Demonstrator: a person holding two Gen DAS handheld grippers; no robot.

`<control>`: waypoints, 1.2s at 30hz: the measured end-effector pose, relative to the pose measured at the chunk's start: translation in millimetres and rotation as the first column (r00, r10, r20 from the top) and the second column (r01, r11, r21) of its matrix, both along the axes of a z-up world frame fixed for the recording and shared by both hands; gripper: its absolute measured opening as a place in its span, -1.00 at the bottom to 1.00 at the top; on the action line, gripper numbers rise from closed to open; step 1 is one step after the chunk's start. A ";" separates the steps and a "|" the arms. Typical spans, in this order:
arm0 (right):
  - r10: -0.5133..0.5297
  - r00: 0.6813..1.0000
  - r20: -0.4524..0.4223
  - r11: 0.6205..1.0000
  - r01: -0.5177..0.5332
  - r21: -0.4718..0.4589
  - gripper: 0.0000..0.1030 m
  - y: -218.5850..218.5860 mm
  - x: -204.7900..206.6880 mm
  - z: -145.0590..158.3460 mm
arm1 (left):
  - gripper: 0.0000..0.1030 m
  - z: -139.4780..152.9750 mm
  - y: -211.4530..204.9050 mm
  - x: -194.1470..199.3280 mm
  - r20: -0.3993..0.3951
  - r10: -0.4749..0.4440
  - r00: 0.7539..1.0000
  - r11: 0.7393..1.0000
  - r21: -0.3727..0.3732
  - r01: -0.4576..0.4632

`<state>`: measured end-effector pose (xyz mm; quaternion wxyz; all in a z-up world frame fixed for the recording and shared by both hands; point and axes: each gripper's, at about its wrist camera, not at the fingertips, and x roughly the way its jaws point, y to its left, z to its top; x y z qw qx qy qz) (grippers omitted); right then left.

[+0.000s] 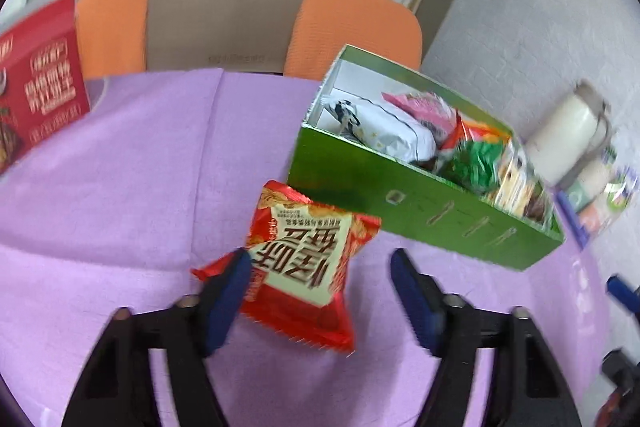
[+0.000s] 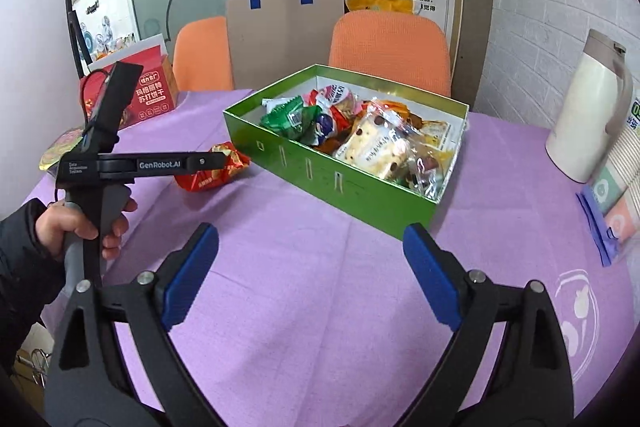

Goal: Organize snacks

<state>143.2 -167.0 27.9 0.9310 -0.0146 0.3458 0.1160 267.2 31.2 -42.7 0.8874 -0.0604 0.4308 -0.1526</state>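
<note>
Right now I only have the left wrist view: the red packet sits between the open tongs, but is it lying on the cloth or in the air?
Observer: From the right wrist view, the red packet looks to be lying on the purple cloth, just beside the green box.
Reviewer: And the right tongs? I see only an edge of them.
Observer: The right tongs are wide open and empty, over bare cloth in front of the box.
Reviewer: Who holds the left tongs?
Observer: A hand coming out of a dark sleeve grips the handle.
</note>
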 end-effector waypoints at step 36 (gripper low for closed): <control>0.092 0.974 -0.208 0.960 -0.031 0.280 0.05 90.3 105.1 -67.0 | 0.18 -16.9 58.6 30.1 -0.132 -0.036 0.991 0.945 -0.328 -0.010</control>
